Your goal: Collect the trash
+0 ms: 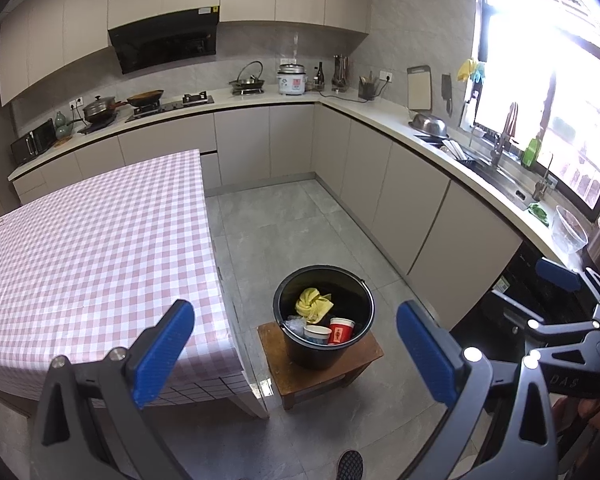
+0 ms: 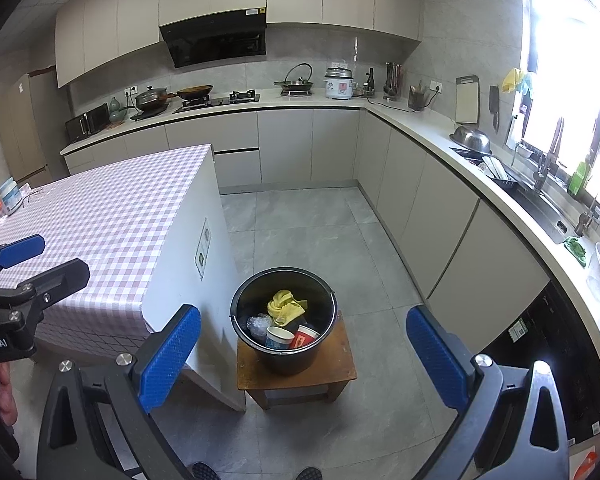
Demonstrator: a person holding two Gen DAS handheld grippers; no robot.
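Now both the left gripper [image 1: 296, 354] and the right gripper [image 2: 304, 354] hang wide open and empty; trash lies inside the black round plastic bucket [image 2: 256, 346], which could tip off its small wooden stool [image 2: 340, 372] if bumped.

Both wrist views look down, side by side, sharing the bucket [image 1: 324, 316].

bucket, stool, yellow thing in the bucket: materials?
Bucket: looks like matte black plastic, smooth moulded wall, thin wire handle. Stool: wood, brown with worn, scuffed varnish. Yellow item: probably soft cloth or crumpled paper; folds show, weave too small to tell.
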